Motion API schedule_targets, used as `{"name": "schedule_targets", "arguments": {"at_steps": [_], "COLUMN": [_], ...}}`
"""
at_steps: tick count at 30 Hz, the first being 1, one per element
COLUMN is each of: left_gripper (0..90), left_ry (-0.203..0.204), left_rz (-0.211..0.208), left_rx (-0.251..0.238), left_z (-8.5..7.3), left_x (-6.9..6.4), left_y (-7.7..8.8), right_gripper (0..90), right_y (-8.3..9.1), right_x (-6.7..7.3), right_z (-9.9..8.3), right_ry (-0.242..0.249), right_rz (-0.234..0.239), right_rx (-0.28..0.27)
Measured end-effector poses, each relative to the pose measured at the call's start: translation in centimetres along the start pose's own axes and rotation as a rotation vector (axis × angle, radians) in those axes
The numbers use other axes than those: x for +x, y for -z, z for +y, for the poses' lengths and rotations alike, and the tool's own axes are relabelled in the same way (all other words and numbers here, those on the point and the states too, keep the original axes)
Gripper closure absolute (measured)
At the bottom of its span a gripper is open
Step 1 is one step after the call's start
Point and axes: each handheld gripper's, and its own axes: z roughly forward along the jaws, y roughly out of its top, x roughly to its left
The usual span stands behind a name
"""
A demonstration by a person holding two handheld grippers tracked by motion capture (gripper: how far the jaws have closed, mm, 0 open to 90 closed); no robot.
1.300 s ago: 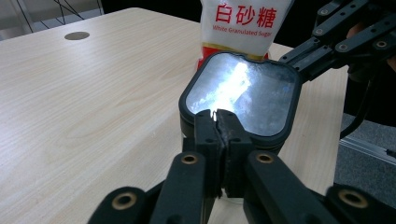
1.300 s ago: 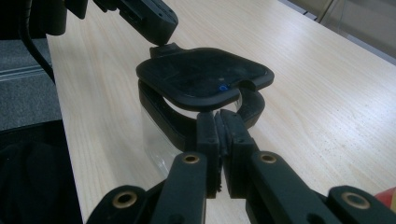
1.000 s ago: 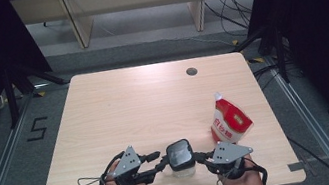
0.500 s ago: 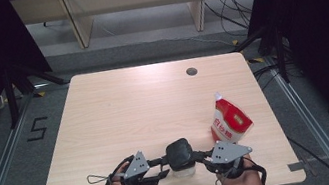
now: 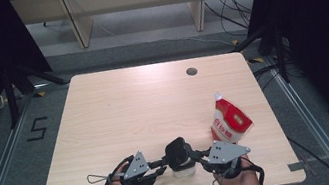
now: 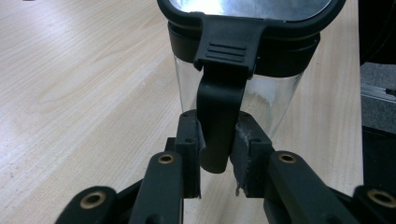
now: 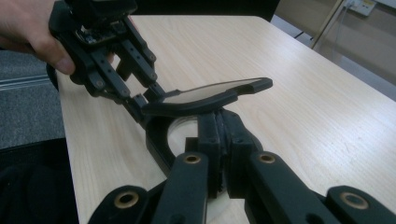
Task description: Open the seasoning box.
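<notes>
The right gripper (image 7: pixel 219 135) pinches the jar (image 5: pixel 183 169) rim to steady it while the left gripper (image 6: pixel 217 140), jaws just closing, clamps what seems the lid (image 6: pixel 247 11) latch (image 6: pixel 215 121).

A light wooden table (image 5: pixel 120 115) carries two things. A clear container with a black lid (image 5: pixel 180 157) stands near its front edge. A red and white pouch (image 5: pixel 230 121) lies at the right side. A round cable hole (image 5: pixel 192 71) is near the far edge.

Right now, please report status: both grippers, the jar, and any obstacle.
Left gripper just closed on the jar's clasp. Right gripper shut on jar rim, lid raised. Pouch stands aside.
</notes>
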Motion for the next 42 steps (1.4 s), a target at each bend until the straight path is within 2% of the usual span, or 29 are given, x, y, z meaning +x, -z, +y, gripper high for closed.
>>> {"name": "schedule_targets", "arguments": {"at_steps": [1,2,6,7,8,9,10,11,13,17,20,27,29,30,32,33,34,35,36,40,42], "left_gripper": [73.4,73.4,73.4,73.5,73.5,73.5,73.5,73.5,73.5,73.6,73.6,73.7,73.7,73.7,73.7,73.8,73.7,73.8,73.7,73.8,73.8], "left_ry": [0.002,0.03,0.045,0.012,0.04,0.038,0.036,0.035,0.022,0.022,0.018,0.028,0.026,0.005,0.013,0.004,0.03,0.017,0.027,-0.007,0.019], "left_rz": [0.013,0.018,0.016,0.021,0.021,0.022,0.027,0.021,0.036,0.037,0.037,0.047,0.049,0.049,0.052,0.051,0.053,0.053,0.054,0.056,0.052], "left_rx": [0.002,0.004,0.011,0.016,0.014,0.015,0.014,0.017,0.029,0.035,0.042,0.042,0.044,0.047,0.049,0.049,0.048,0.049,0.048,0.061,0.061], "left_z": [0.0,0.0,0.1,0.2,0.1,0.1,0.1,0.2,0.2,0.3,0.3,0.3,0.3,0.4,0.4,0.4,0.4,0.4,0.4,0.5,0.4], "left_x": [-0.1,-0.3,-0.5,-0.4,-0.6,-0.6,-0.6,-0.6,-0.5,-0.6,-0.6,-0.7,-0.8,-0.7,-0.7,-0.6,-0.8,-0.7,-0.8,-0.6,-0.8], "left_y": [0.0,0.0,0.0,0.0,-0.1,-0.1,-0.1,-0.1,0.0,0.0,0.0,0.0,0.0,0.0,0.0,0.0,0.0,0.0,0.0,0.1,0.1], "right_gripper": [88.4,88.4,88.9,89.0,89.0,89.0,89.0,89.0,89.1,89.3,89.3,89.2,89.3,89.3,89.3,89.3,89.3,89.3,89.3,89.3,89.3], "right_y": [0.0,0.0,-0.2,-0.2,-0.3,-0.3,-0.4,-0.5,-0.7,-1.2,-1.5,-2.5,-2.6,-2.7,-2.8,-2.8,-2.8,-2.9,-2.9,-3.0,-3.1], "right_x": [0.1,0.1,0.3,0.4,0.6,0.5,0.8,0.8,1.0,1.3,1.8,2.8,2.8,2.9,2.9,3.0,3.0,3.1,3.2,3.3,3.4], "right_z": [0.3,0.3,0.8,1.0,1.2,1.4,1.6,1.7,2.0,2.5,3.0,4.2,4.2,4.3,4.4,4.4,4.4,4.5,4.5,4.5,4.6], "right_ry": [0.007,0.007,-0.02,-0.01,-0.004,0.029,0.002,0.009,0.009,0.045,0.041,0.097,0.103,0.108,0.109,0.11,0.111,0.107,0.122,0.115,0.12], "right_rz": [0.002,0.002,0.015,0.018,0.015,0.014,0.022,0.024,0.03,0.039,0.047,0.056,0.053,0.054,0.058,0.056,0.056,0.057,0.048,0.053,0.044], "right_rx": [-0.002,-0.002,-0.031,-0.029,-0.031,-0.034,-0.036,-0.036,-0.037,-0.037,-0.039,-0.021,-0.022,-0.019,-0.018,-0.018,-0.018,-0.016,-0.015,-0.008,-0.016]}}
